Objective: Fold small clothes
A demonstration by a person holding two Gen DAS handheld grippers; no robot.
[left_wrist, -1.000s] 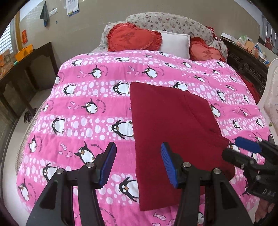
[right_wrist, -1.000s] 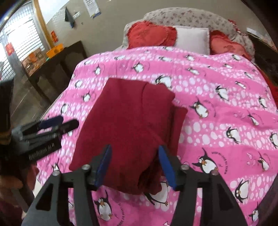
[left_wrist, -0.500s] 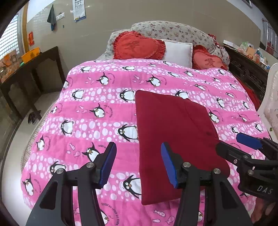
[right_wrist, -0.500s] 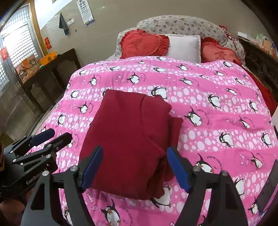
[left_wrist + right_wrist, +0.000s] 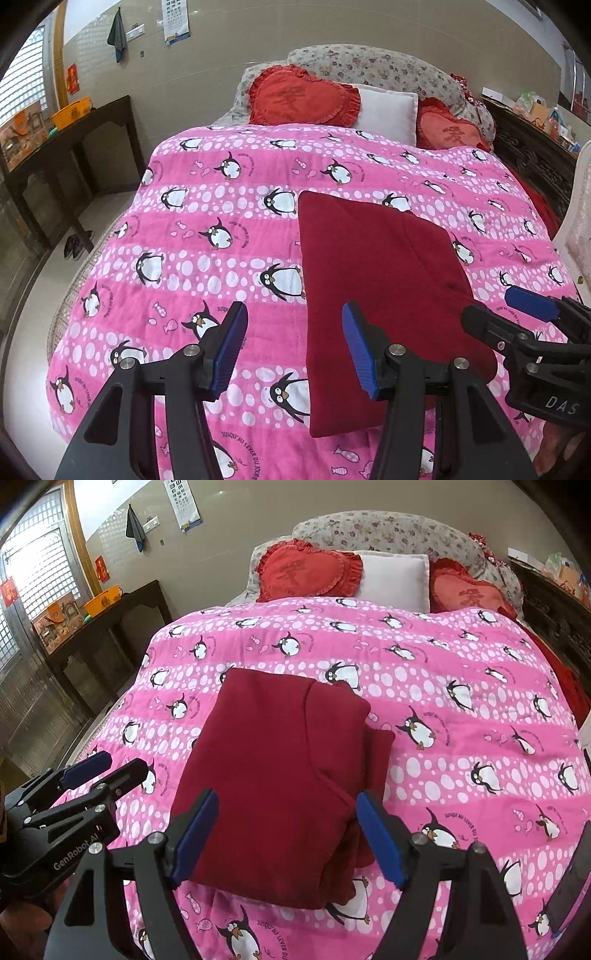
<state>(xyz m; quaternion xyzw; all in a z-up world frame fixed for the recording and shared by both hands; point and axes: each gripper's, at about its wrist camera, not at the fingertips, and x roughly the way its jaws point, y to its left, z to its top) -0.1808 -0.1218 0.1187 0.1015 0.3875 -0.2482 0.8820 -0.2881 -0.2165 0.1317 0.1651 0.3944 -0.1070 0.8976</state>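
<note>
A dark red garment [image 5: 380, 288] lies folded into a neat rectangle on the pink penguin bedspread [image 5: 207, 236]; it also shows in the right wrist view [image 5: 280, 775] with layered folds along its right side. My left gripper [image 5: 295, 343] is open and empty, held above the bed at the garment's near left edge. My right gripper [image 5: 286, 834] is open and empty, held above the garment's near end. Each gripper shows in the other's view: the right one [image 5: 517, 317] and the left one [image 5: 96, 771].
Two red heart cushions [image 5: 303, 96] and a white pillow [image 5: 388, 110] lie at the head of the bed. A dark wooden side table [image 5: 74, 147] stands to the left. A dark carved cabinet [image 5: 532, 155] with clutter runs along the right.
Both grippers have pulled back and up from the garment. The right gripper's jaws have opened wider. The garment lies still.
</note>
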